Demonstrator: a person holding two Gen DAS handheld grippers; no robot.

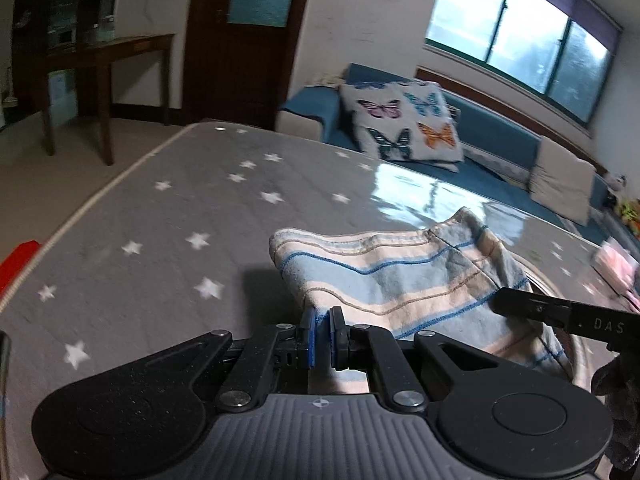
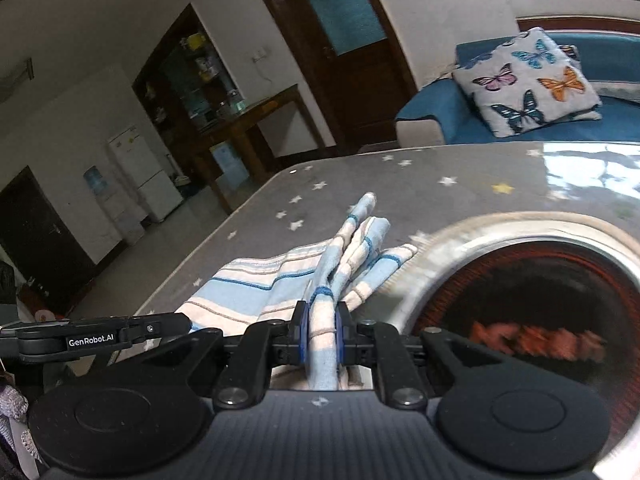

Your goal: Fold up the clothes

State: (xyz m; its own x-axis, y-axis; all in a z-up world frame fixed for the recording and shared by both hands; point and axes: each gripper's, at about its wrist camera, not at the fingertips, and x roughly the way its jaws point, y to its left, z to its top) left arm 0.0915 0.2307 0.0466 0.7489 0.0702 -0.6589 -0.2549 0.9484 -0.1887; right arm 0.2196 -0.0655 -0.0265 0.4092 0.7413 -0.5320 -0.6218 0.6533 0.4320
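The striped garment (image 1: pixel 404 280) hangs between the two grippers above a table covered in a grey cloth with white stars (image 1: pixel 160 216), its far edge lifted and its lower folds drooping toward the tabletop. No container holding anything can be made out; the only round thing is a wide circular inset with a pale metallic rim and a dark reddish centre (image 2: pixel 532 288) set into the table just right of the garment, and what lies in it is too blurred to tell. The garment is a soft knit in pale blue and cream bands, edged with thin dark blue and tan lines, with a stitched hem along its top edge. The left gripper (image 1: pixel 323 320) is clamped on a corner of the fabric, its blue pads nearly touching. The right gripper (image 2: pixel 322 320) is clenched on a bunched, twisted fold that fans out beyond its fingers. Behind the table stands a blue sofa with a butterfly cushion (image 1: pixel 404 120)
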